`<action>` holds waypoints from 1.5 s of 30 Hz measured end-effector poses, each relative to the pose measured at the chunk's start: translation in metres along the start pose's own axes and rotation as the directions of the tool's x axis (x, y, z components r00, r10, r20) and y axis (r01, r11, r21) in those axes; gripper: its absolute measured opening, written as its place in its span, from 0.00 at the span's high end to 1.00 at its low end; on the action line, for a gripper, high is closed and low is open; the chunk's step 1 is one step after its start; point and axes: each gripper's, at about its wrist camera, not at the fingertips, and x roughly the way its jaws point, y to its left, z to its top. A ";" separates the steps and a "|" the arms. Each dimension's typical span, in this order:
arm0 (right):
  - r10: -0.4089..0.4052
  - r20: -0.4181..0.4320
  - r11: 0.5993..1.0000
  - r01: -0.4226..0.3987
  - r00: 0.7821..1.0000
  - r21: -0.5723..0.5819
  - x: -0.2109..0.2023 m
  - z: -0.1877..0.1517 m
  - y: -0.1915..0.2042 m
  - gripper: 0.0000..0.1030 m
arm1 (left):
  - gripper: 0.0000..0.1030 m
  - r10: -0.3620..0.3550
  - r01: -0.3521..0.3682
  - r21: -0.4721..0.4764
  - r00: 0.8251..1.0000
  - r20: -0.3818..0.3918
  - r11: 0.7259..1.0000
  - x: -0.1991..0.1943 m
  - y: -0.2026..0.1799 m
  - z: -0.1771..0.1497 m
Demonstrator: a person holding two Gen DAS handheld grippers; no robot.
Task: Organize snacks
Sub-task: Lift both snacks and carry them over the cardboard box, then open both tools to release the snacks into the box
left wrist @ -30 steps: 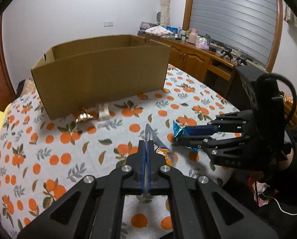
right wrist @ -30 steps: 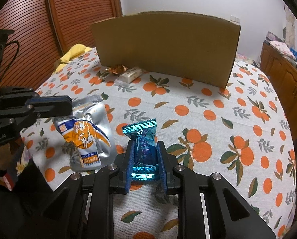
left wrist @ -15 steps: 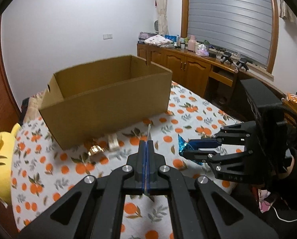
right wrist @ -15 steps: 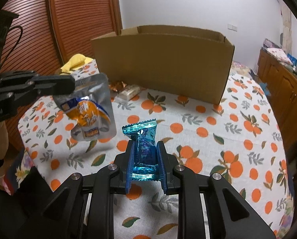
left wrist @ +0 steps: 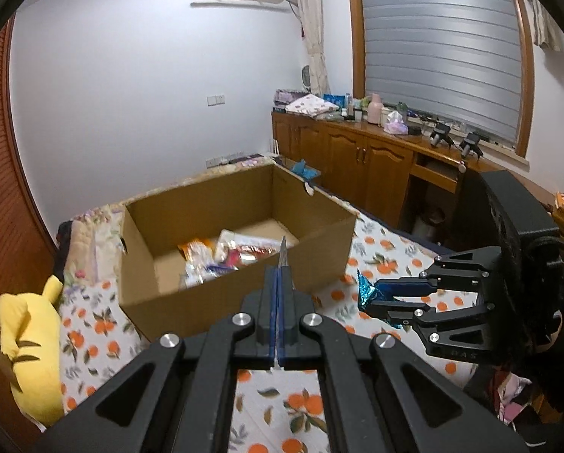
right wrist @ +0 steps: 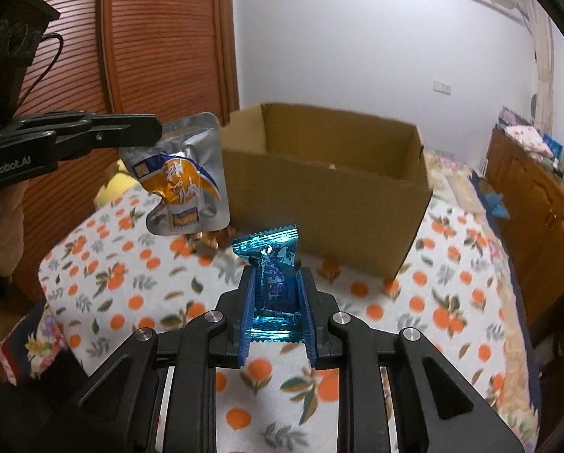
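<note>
Both grippers hung above the orange-print tablecloth (right wrist: pixel 451 317), each carrying a snack toward the open cardboard box (left wrist: pixel 240 249) — the carrying step of the tidy-up, by the look of it, with the drop not yet made.

In the right wrist view, the left gripper (right wrist: pixel 151 132) reached in from the upper left of the frame, its jaws pressed flat together on the top edge of a silver pouch (right wrist: pixel 185 185). The pouch dangled free, crinkled foil with an orange and blue printed design, in front of the box's left corner. In the left wrist view only the pouch's thin edge showed, sticking up between the closed pads.

The right gripper (right wrist: pixel 276 298) stood at a narrow gap, clamped on a blue candy (right wrist: pixel 274 279) at the centre of its own view. The wrapper was shiny teal foil with a zigzag-cut top edge, upright between the 2 blue pads. From the left wrist view it appeared at the right of the frame, level with the box's near corner.

The box sat at the middle of both views, already holding several bright packets (left wrist: pixel 225 256) on its floor. The next move would seem to call for carrying each snack over the near wall, above the open top, before the jaws let go — releasing short would land them on the cloth.
</note>
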 end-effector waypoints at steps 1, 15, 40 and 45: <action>0.001 0.007 1.000 -0.001 1.000 -0.001 -0.001 0.004 -0.001 0.80 | 1.00 0.002 -0.002 0.000 1.000 0.003 1.000 0.000 0.001 0.003; 0.018 0.089 0.999 -0.015 0.996 -0.041 -0.001 0.078 -0.025 0.80 | 1.00 0.051 -0.050 -0.006 0.998 0.029 0.999 0.023 0.034 0.061; 0.049 -0.027 0.998 -0.050 0.998 -0.047 0.106 0.116 -0.060 0.80 | 1.00 0.101 -0.116 -0.107 0.985 -0.139 0.987 0.141 0.112 0.051; 0.070 -0.062 0.995 -0.074 0.996 -0.059 0.124 0.120 -0.051 0.80 | 1.00 0.109 -0.128 -0.114 0.982 -0.157 0.985 0.150 0.123 0.046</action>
